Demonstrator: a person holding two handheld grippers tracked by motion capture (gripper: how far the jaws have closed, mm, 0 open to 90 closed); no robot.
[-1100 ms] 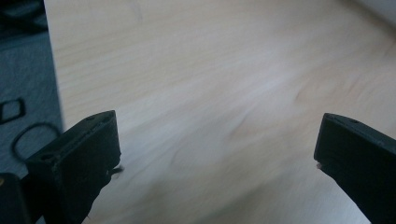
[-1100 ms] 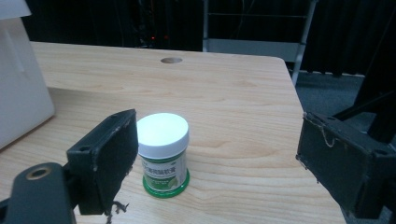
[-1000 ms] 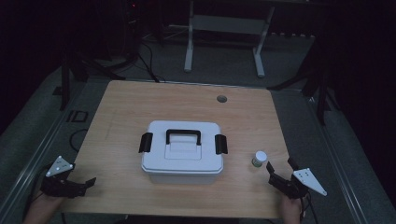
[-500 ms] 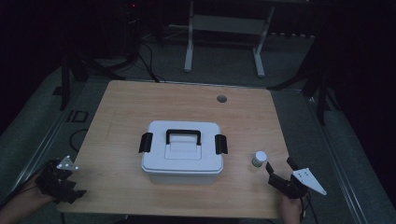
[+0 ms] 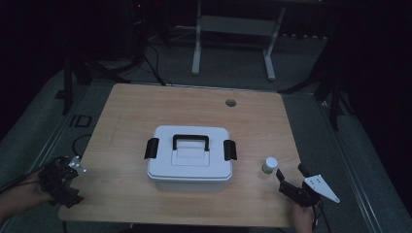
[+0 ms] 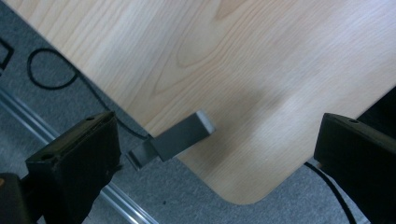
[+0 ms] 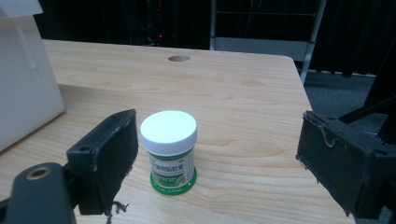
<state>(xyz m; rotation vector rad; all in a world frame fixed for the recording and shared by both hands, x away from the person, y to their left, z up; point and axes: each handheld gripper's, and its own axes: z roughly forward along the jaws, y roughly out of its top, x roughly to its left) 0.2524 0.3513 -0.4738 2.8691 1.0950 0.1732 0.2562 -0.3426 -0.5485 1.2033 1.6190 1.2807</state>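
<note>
**Small jar ahead of the open right gripper**

Nearest the person, the right gripper (image 5: 287, 178) hangs low over the front right corner of the table (image 5: 145, 111), its jaws spread wide and gripping nothing. In the right gripper view the small jar (image 7: 170, 151) stands upright just beyond the jaws, closer to the one on the left side of that view than to the other, and touches neither. The left gripper (image 5: 63, 182) sits off the front left corner, also released; its own view looks down at the rounded table edge and a grey bracket (image 6: 180, 139) beneath it.

The jar looks like light plastic: a white screw cap (image 7: 168, 126) over a short body with a green label. It is probably stiff enough to take a firm squeeze, but smooth and round, so it could twist or slip between flat pads. The best hold seems to be across the labelled body just under the cap, jaws level, so the cap's lip rests above the pads. It is short and light, and a nudge from one jaw could tip it or push it aside.

Farther in, the white storage box (image 5: 189, 158) sits mid-table, lid on, black handle (image 5: 191, 141) lying flat, side latches down. A round cable hole (image 5: 231, 103) lies near the far edge.
</note>
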